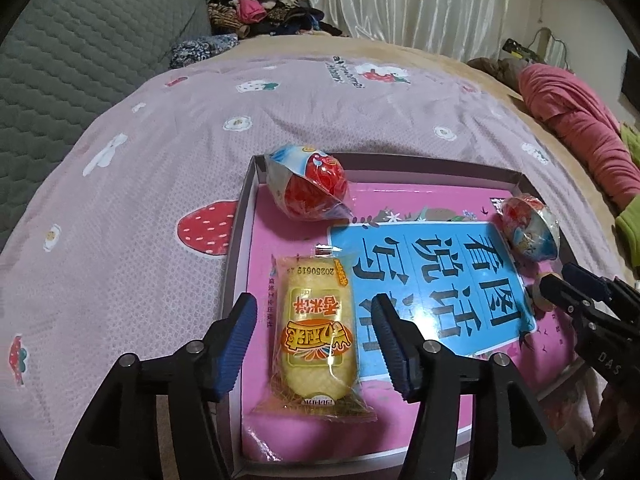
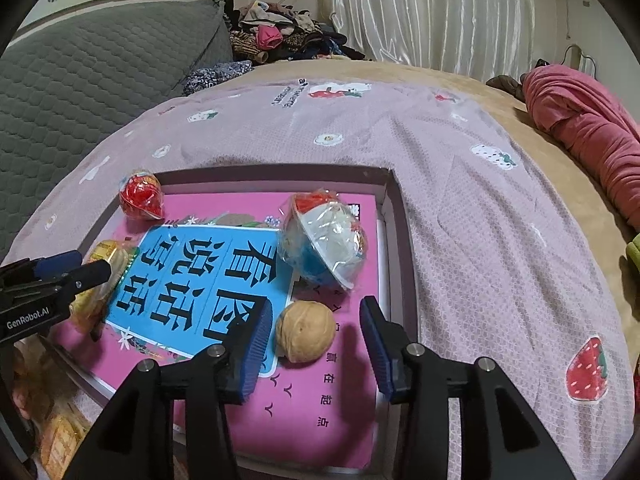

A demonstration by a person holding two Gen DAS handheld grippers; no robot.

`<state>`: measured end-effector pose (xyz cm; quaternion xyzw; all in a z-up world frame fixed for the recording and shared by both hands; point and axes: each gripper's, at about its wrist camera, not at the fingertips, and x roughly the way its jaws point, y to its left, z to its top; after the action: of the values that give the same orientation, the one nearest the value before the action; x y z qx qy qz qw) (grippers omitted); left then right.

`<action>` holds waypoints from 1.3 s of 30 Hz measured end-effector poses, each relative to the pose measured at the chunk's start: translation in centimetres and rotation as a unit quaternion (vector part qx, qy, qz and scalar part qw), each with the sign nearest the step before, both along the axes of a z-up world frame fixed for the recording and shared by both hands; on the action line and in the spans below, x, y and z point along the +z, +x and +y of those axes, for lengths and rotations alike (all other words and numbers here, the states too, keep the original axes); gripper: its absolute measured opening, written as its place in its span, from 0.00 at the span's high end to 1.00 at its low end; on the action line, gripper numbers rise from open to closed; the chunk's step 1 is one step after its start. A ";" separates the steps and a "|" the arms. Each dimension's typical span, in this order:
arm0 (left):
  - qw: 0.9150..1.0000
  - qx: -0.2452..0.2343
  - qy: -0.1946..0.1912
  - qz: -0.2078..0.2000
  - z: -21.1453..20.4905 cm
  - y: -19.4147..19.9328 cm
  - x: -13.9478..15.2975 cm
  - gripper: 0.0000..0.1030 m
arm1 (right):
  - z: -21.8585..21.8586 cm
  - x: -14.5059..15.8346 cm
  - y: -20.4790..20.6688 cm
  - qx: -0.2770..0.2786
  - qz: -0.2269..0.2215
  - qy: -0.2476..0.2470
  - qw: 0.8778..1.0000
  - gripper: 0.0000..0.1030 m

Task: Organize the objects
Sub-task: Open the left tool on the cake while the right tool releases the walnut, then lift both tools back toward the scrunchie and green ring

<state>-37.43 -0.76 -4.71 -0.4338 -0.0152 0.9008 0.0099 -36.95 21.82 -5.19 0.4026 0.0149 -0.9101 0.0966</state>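
Observation:
A shallow box (image 1: 236,248) with a pink and blue printed bottom lies on the bed. In it are a yellow rice-cracker packet (image 1: 316,336), a red wrapped egg toy (image 1: 310,184), a blue and white wrapped egg toy (image 2: 326,240) and a walnut (image 2: 306,336). My left gripper (image 1: 314,344) is open, its fingers on either side of the yellow packet. My right gripper (image 2: 314,344) is open, its fingers on either side of the walnut. Each gripper also shows in the other's view, the right one (image 1: 560,280) and the left one (image 2: 76,268).
The bed has a pink strawberry-print sheet (image 1: 160,184). A grey quilted headboard (image 1: 72,48) stands at the left, a heap of clothes (image 1: 256,4) at the back, a rolled pink blanket (image 1: 580,120) at the right.

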 end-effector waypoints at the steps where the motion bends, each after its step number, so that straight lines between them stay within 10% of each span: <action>1: 1.000 0.001 -0.001 0.001 0.0 0.1 0.2 0.35 | 0.0 0.2 0.1 0.000 0.002 -0.001 1.000 0.55; 20: 0.998 0.003 -0.055 0.025 1.5 4.5 4.6 0.21 | 0.4 5.9 4.7 -0.004 0.015 -0.009 1.000 0.32; 39: 0.998 0.023 -0.002 0.057 -1.0 14.3 12.4 0.12 | 1.2 15.5 15.5 -0.014 0.093 -0.040 0.995 0.17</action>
<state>-23.16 -1.75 7.65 -0.3814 -0.0226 0.9241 -0.0114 -21.47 22.98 10.31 0.3125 -0.0184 -0.9447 0.0980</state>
